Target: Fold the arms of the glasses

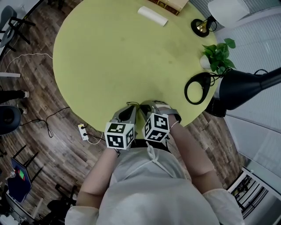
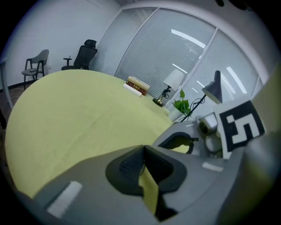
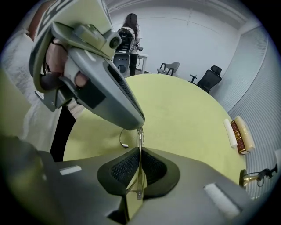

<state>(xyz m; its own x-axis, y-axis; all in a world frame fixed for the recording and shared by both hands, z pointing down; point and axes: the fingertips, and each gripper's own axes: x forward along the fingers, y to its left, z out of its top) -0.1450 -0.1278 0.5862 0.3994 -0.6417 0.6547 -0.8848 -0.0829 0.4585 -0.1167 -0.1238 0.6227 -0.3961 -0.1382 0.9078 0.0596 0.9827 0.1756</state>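
Observation:
Thin wire-rimmed glasses (image 3: 139,151) hang edge-on just above the yellow-green round table (image 1: 114,61), near its front edge. My right gripper (image 3: 139,169) is shut on their lower part, the wire clamped between its ribbed pads (image 3: 125,169). My left gripper (image 3: 138,125) comes in from above, and its closed tip pinches the glasses' upper end. One lens rim with a nose pad (image 3: 123,141) loops out to the left. In the head view both grippers (image 1: 131,109) (image 1: 148,107) meet tip to tip and hide the glasses. In its own view the left gripper (image 2: 143,151) shows its jaws together.
At the table's far side lie books (image 1: 169,4) and a white roll (image 1: 152,16). At its right edge stand a white-shaded lamp (image 1: 228,9), a potted plant (image 1: 218,55) and a black desk lamp (image 1: 246,85). A person (image 3: 130,26) and chairs (image 3: 210,78) are beyond.

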